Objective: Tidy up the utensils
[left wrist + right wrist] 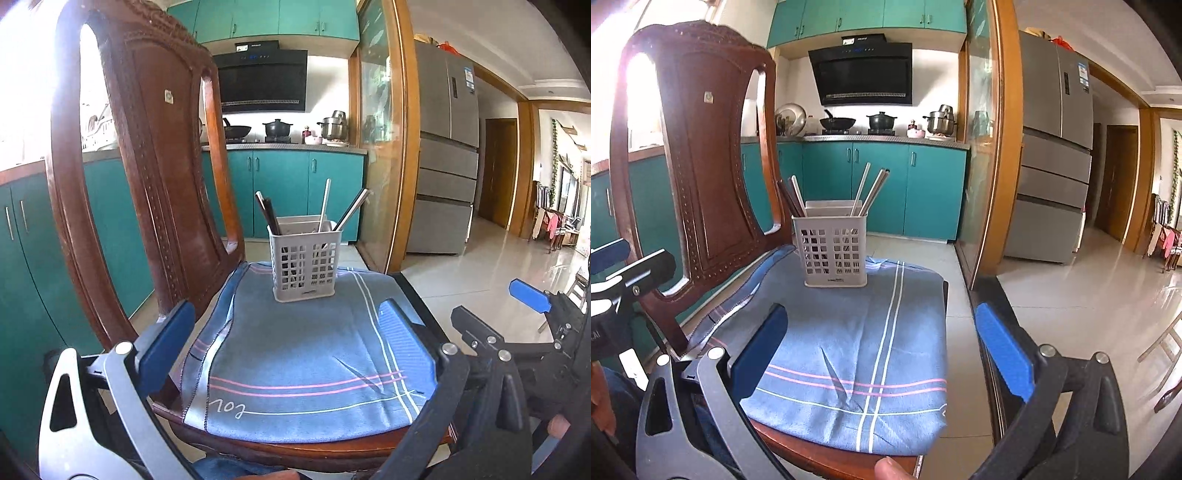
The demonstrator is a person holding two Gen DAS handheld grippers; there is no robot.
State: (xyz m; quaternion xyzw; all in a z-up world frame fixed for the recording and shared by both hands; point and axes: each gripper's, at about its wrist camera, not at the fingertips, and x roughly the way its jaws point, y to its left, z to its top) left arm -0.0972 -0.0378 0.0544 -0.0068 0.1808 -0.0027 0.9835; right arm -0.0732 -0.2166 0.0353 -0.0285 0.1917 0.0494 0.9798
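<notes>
While both claws gape wide with nothing between their blue pads, the left gripper (288,343) and right gripper (882,354) hover level over the near edge of the blue cloth (303,354). Beyond them, at the cloth's far edge, stands the white utensil basket (304,264), chopsticks (266,212) leaning inside, beside the wooden chair's back (155,155).

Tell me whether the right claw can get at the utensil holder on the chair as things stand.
Probably yes. The right claw is open and empty, facing the utensil holder across bare blue cloth. Nothing lies between them; the chair back stands off to the left.
</notes>
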